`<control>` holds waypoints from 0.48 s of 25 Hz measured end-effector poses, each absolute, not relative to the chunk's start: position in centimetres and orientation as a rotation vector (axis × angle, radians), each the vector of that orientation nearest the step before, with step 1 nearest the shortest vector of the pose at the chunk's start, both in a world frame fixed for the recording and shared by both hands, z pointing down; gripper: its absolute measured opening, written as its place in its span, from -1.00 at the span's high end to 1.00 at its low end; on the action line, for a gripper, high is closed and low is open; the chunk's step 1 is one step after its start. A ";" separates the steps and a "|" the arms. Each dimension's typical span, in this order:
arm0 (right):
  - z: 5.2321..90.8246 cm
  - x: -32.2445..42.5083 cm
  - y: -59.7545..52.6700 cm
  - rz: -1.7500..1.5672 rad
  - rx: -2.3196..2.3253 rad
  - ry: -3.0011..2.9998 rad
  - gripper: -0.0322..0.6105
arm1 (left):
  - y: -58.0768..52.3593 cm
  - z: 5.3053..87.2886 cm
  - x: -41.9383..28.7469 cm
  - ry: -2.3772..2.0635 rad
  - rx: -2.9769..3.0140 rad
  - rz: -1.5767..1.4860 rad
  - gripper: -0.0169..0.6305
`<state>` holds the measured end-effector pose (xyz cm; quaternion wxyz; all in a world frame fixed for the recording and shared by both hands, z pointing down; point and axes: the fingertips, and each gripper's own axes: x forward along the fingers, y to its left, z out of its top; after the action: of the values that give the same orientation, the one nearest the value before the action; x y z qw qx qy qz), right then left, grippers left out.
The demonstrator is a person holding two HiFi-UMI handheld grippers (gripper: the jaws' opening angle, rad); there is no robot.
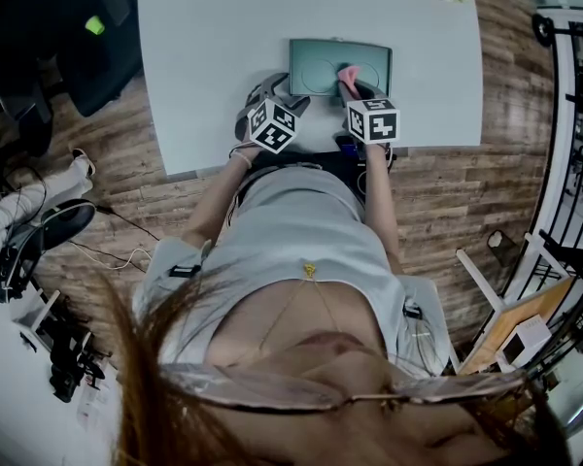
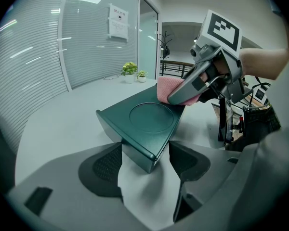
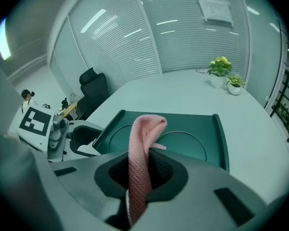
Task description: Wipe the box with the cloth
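Box (image 2: pixel 149 117): dark green plastic, matt w/ a fine grain; cloth (image 3: pixel 139 143): pink knit fabric, rough ribbed texture. Table (image 1: pixel 214 66) is smooth & pale w/ a faint sheen, floor (image 1: pixel 466 192) is wood planks. Left gripper (image 2: pixel 145 165) & right gripper (image 3: pixel 143 172): grey matt plastic, black textured pads (image 2: pixel 106 165).

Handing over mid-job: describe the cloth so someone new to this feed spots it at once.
On the pale table before the person lies a dark green box with two round outlines on its top. Above its near edge the right claw pinches the cloth: a pink knitted strip, the only pink, soft thing among grey and green hard parts.
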<state>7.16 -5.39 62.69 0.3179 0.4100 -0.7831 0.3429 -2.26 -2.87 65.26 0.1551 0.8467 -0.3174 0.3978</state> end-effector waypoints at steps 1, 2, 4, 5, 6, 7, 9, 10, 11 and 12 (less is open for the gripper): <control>62.7 6.8 -5.3 0.922 1.070 -2.071 0.76 | -2.9 65.3 -2.3 -0.910 2.426 1.139 -0.03; 62.7 6.4 -5.3 0.930 1.060 -2.078 0.76 | -2.9 65.3 -2.3 -0.911 2.426 1.138 -0.03; 62.7 5.7 -5.2 0.917 1.036 -2.084 0.76 | -2.9 65.3 -2.3 -0.912 2.425 1.137 -0.03; 62.7 5.3 -5.2 0.909 1.023 -2.087 0.76 | -2.9 65.3 -2.3 -0.913 2.424 1.138 -0.03; 62.7 4.9 -5.2 0.904 1.013 -2.091 0.77 | -2.9 65.3 -2.3 -0.914 2.424 1.139 -0.03; 62.7 4.6 -5.2 0.901 1.003 -2.094 0.77 | -2.9 65.3 -2.3 -0.913 2.423 1.139 -0.03; 62.8 3.9 -5.2 0.894 0.987 -2.098 0.77 | -2.9 65.3 -2.3 -0.911 2.423 1.138 -0.03; 62.9 3.7 -5.2 0.890 0.979 -2.099 0.77 | -2.9 65.3 -2.3 -0.910 2.424 1.137 -0.03; 63.0 3.4 -5.1 0.886 0.970 -2.100 0.77 | -2.9 65.4 -2.3 -0.911 2.425 1.136 -0.03; 63.1 3.2 -5.1 0.883 0.961 -2.100 0.77 | -2.9 65.4 -2.2 -0.911 2.426 1.135 -0.03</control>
<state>3.17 -5.10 63.09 0.3281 0.3671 -0.8023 0.3374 -2.25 -2.91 65.37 0.1558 0.8470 -0.3181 0.3963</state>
